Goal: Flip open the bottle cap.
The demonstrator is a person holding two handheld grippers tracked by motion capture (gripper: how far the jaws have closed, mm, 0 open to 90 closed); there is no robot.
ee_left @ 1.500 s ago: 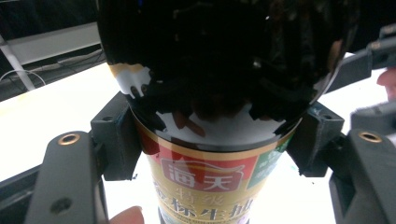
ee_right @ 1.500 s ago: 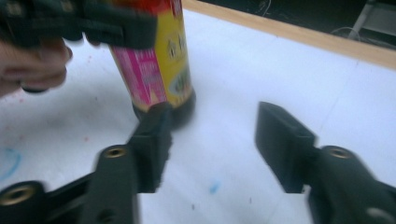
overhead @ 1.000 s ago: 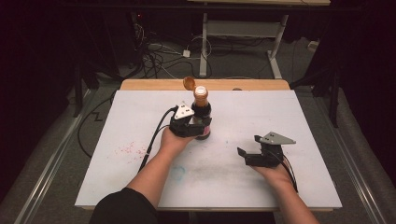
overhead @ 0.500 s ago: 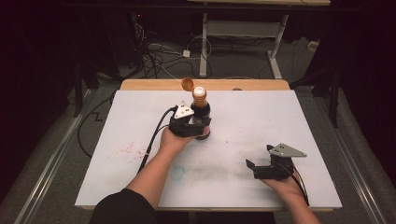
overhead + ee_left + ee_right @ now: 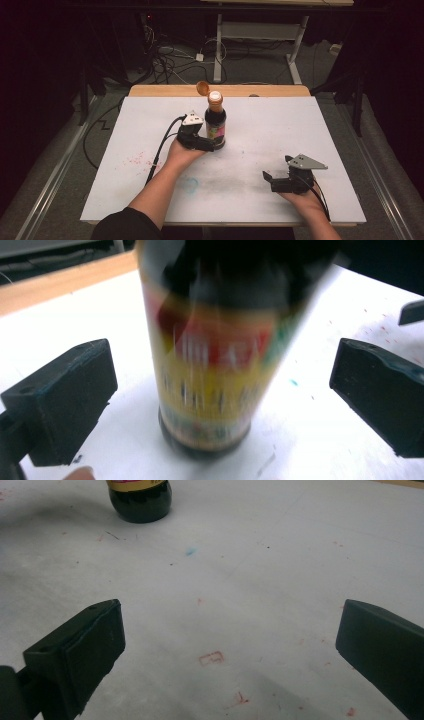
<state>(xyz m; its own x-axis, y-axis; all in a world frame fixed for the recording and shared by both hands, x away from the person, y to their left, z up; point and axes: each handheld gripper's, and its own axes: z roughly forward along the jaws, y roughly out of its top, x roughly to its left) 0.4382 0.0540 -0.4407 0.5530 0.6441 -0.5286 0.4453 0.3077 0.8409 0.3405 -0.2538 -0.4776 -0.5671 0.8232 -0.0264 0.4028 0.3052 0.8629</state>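
A dark sauce bottle (image 5: 216, 125) with a colourful label and an orange flip cap (image 5: 202, 88) hinged open stands upright at the table's middle back. My left gripper (image 5: 211, 145) is at its base, coming in from the left. In the left gripper view the bottle (image 5: 210, 375) stands between the two black pads (image 5: 70, 395), which are wide apart and clear of it; these jaws have just been opening. My right gripper (image 5: 270, 182) rests low near the front right, open and holding nothing. The right gripper view (image 5: 230, 625) looks across bare table to the bottle's base (image 5: 141, 497).
The white table top (image 5: 310, 130) carries faint red and blue marks and has a wooden strip (image 5: 160, 90) along its far edge. Cables (image 5: 170, 60) and a desk frame (image 5: 260, 30) lie on the floor beyond. Dark floor surrounds the table.
My left gripper's jaws have let go of the bottle and now stand wide; the bottle stays in place. The right hand drew back toward the front right earlier, then held still.
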